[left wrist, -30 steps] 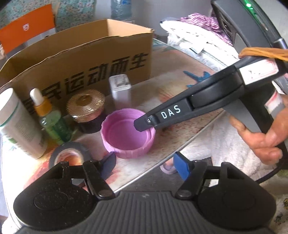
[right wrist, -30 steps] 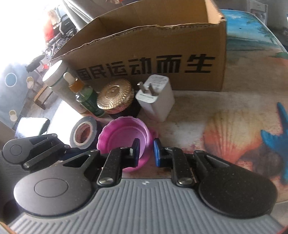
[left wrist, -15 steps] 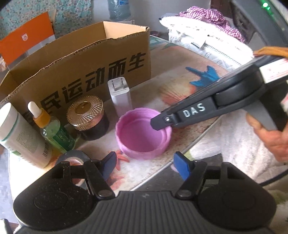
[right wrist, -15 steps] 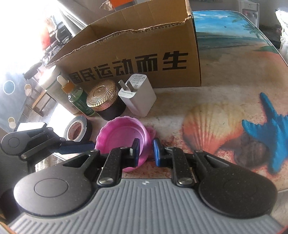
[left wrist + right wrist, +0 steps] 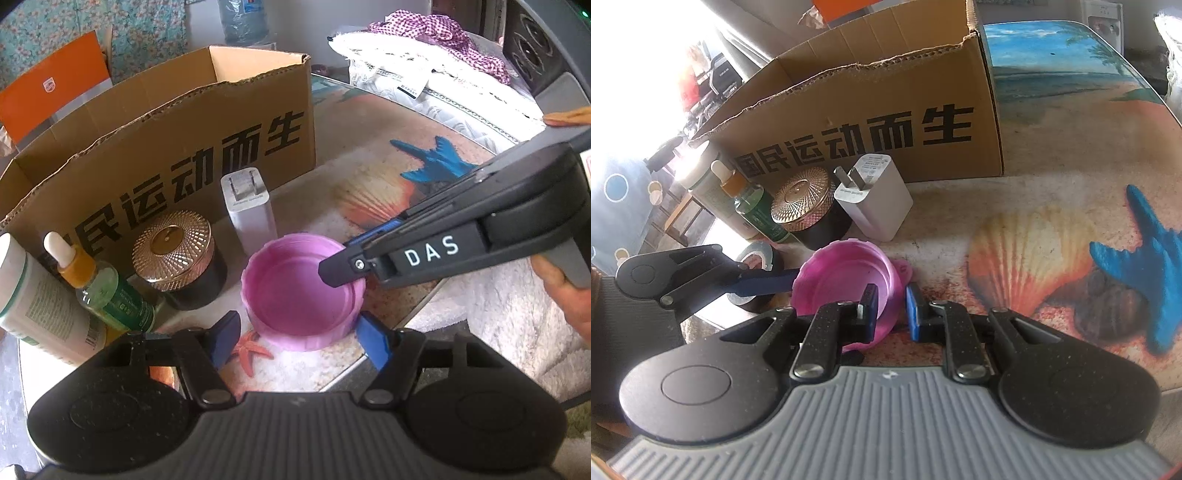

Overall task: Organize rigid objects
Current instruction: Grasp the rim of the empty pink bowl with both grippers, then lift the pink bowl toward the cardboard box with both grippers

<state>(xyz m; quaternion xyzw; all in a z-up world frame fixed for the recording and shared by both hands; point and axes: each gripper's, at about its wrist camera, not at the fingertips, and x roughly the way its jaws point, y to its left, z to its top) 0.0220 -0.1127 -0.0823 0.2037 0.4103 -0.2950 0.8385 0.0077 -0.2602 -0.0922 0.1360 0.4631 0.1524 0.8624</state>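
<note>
Beach-print tabletop [image 5: 1052, 184] with shells and a blue starfish filled most of both views, and an open cardboard box [image 5: 192, 140] with black Chinese characters sat along the upper middle. Lined up in front of the box, from lower left toward centre in the left wrist view: a white tube [image 5: 33, 306], a green dropper bottle [image 5: 110, 295], a dark jar with a gold lid [image 5: 177, 251] and a white plug charger [image 5: 251, 210] standing upright. A roll of dark tape [image 5: 757, 258] peeked out at the left of the right wrist view.

The pink lid [image 5: 303, 295] lay open side up just in front of the charger, near the table edge. The right gripper [image 5: 892, 306] was clamped on the lid's wall, one finger inside and one outside. The left gripper [image 5: 299, 341] had its jaws apart, blue pads either side of the lid and not pressing it. A hand [image 5: 565, 295] showed at the right edge of the left wrist view
</note>
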